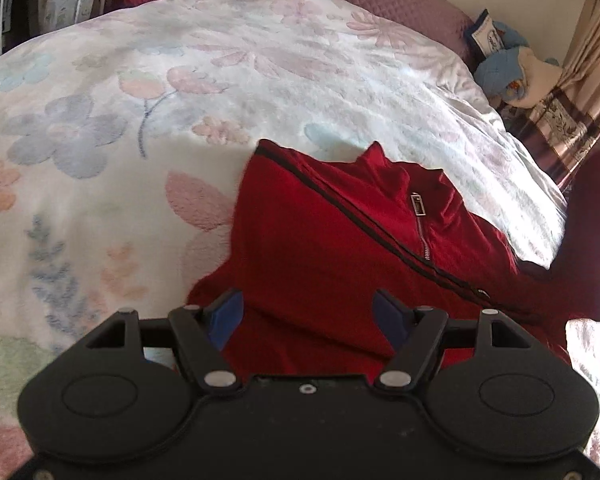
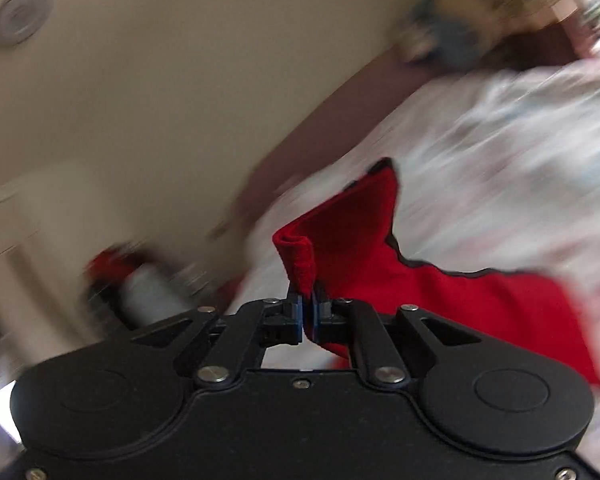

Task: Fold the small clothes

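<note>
Right gripper [image 2: 310,304] pinched tight on red garment [image 2: 380,264] edge; left gripper [image 1: 306,312] gaping wide, nothing held, above same garment [image 1: 320,240] on floral blanket [image 1: 140,120].

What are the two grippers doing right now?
Left gripper: open, empty, above the red garment.
Right gripper: shut on a fold of the red garment's edge.

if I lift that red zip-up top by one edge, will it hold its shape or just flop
Probably flop. Where the right gripper pinches the red top, the edge curls over limply and the rest trails down to the floral blanket. It creases softly, so it is likely light. The zipper side may hang a bit heavier.
</note>
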A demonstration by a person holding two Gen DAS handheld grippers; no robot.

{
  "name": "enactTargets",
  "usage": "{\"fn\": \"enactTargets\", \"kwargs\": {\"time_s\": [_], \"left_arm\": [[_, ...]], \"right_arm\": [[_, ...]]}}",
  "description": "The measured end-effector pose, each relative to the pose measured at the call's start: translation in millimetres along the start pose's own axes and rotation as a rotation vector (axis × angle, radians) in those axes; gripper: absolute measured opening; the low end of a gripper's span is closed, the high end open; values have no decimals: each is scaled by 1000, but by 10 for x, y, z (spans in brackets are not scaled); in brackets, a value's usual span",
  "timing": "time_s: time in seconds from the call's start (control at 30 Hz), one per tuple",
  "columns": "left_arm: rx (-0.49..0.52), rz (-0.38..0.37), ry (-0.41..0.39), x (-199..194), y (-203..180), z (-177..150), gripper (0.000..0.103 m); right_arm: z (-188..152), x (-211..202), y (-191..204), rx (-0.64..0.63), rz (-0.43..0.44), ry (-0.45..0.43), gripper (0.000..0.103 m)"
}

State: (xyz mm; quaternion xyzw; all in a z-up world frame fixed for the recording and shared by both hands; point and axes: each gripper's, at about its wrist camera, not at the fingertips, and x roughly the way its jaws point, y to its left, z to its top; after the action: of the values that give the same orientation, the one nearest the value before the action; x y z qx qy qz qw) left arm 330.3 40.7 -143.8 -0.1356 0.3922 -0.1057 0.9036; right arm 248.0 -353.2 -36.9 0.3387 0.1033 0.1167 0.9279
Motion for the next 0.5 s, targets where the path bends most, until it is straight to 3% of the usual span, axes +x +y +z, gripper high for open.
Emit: {"fn": "enactTargets", "kwargs": {"time_s": [0.03,0.07,0.13,0.23,0.43,0.5], "left_arm": [[-5,4,3,-16,29,-2,73],[-11,7,3,-31,56,-2,73],[-19,6,0,-54,98,13,73],[-28,-7,-21,-65,146,56,73],[-158,-59,25,224,193,99,69],[-196,-40,48,354,185,85,66]], "right_arm": [[-177,207,140,6,61,72,7],[-376,417,261,2,88,156,16],[-712,666,380,-21,45,258,41],[-925,671,236,9,-15,293,41],[-898,27,-504,193,-202,241,41],[-853,-212,-819,266,-276,212,41]]}}
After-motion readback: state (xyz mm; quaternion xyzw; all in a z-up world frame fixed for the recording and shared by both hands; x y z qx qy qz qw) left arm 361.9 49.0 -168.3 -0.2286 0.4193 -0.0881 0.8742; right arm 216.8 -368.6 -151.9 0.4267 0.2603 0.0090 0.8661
